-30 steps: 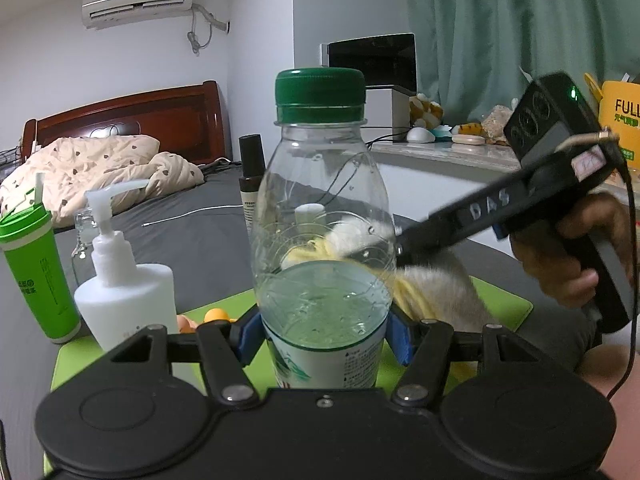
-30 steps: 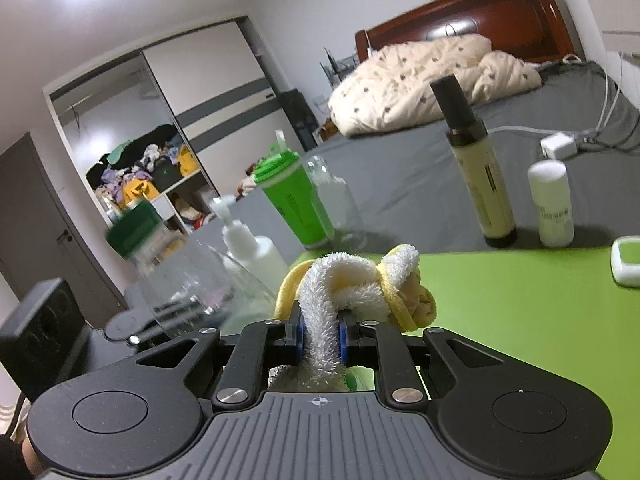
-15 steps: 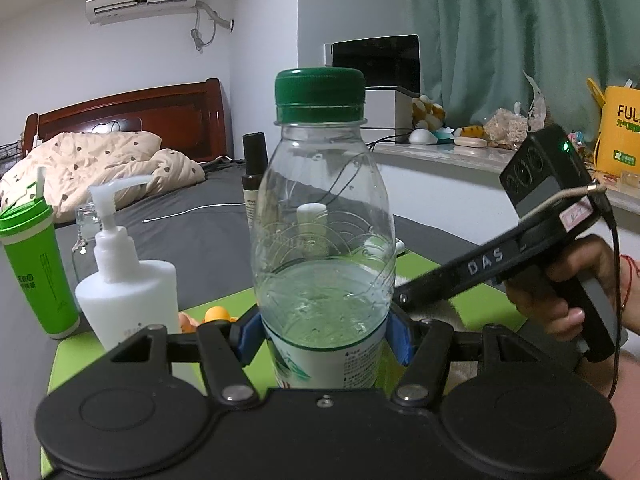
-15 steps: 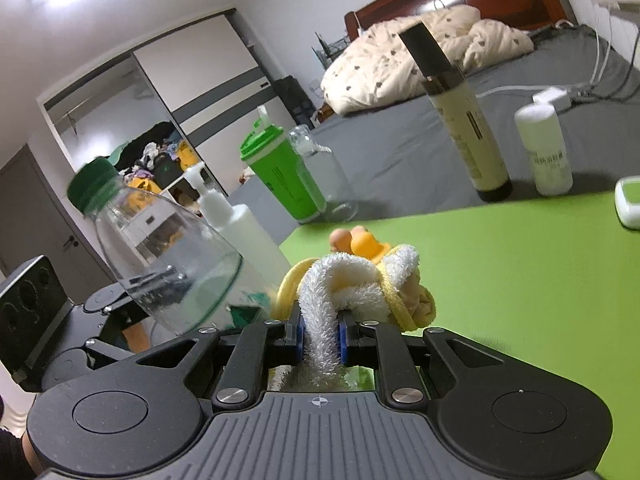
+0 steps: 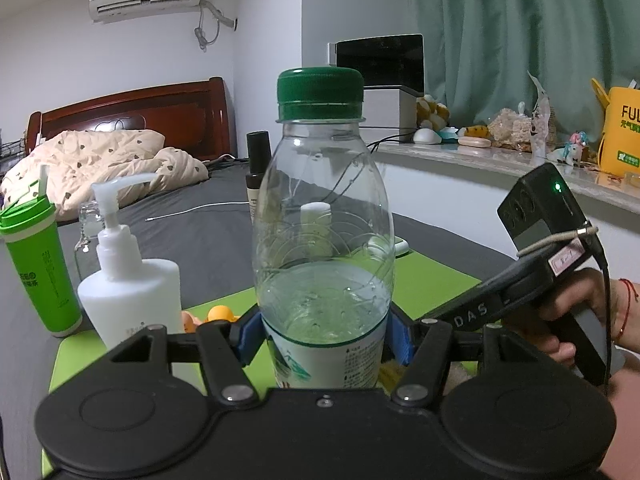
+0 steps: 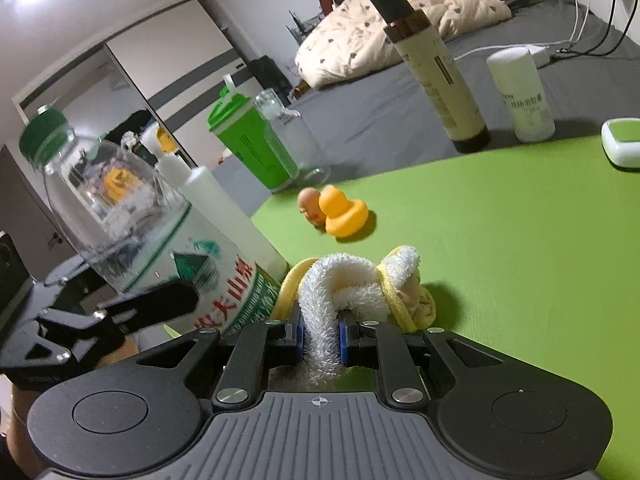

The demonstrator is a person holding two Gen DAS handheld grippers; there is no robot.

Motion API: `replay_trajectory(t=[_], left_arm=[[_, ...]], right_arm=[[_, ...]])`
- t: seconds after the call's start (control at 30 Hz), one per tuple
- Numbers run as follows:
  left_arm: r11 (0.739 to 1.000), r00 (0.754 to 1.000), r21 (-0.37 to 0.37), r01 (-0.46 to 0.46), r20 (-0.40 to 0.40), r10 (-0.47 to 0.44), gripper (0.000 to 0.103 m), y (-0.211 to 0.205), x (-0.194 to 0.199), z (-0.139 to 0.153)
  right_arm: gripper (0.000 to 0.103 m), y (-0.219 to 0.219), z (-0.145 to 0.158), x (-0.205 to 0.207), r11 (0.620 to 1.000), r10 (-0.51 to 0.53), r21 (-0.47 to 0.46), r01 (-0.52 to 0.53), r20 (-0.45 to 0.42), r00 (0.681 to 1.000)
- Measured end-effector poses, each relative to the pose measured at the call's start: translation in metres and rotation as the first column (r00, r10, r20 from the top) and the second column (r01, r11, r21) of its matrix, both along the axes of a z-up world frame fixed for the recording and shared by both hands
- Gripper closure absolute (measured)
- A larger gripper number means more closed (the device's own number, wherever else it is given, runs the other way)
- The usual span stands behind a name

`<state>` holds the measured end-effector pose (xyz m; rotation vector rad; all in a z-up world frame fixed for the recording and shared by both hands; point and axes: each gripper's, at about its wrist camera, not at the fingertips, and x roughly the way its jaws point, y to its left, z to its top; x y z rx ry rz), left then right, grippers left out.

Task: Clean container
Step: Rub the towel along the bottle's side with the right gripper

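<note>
A clear plastic bottle (image 5: 324, 232) with a green cap and a little water stands upright in my left gripper (image 5: 322, 334), which is shut on its labelled lower part. The same bottle (image 6: 132, 216) leans at the left of the right wrist view. My right gripper (image 6: 320, 334) is shut on a white and yellow terry cloth (image 6: 352, 284), bunched just right of the bottle's base, low over the green mat (image 6: 500, 248). In the left wrist view the right gripper's body (image 5: 532, 272) and the hand holding it sit low at the right.
On the mat's left stand a white pump bottle (image 5: 128, 280) and a green tumbler (image 5: 36, 268). A yellow rubber duck (image 6: 342, 212) with a small doll, a tall dark-capped bottle (image 6: 436, 72), a small white bottle (image 6: 524, 96) and a white-green case (image 6: 624, 142) lie beyond. A bed lies behind.
My right gripper with the cloth has dropped from behind the bottle's middle down to its base on the right. The bottle stays gripped upright in my left gripper.
</note>
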<state>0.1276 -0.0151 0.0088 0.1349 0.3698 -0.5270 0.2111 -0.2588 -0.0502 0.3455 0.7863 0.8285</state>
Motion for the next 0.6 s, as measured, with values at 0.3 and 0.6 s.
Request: replay_trajectory(t=[0.3, 0.6], left_arm=[[1.0, 1.0, -0.004, -0.011, -0.005, 0.011, 0.043, 0.002, 0.0, 0.0], [1.0, 1.0, -0.007, -0.012, -0.007, 0.012, 0.043, 0.002, 0.0, 0.0]], right_arm=[[0.087, 0.007, -0.01, -0.007, 0.999, -0.004, -0.052, 0.005, 0.004, 1.0], [0.087, -0.007, 0.029, -0.037, 0.999, -0.05, 0.004, 0.05, 0.116, 0.992]])
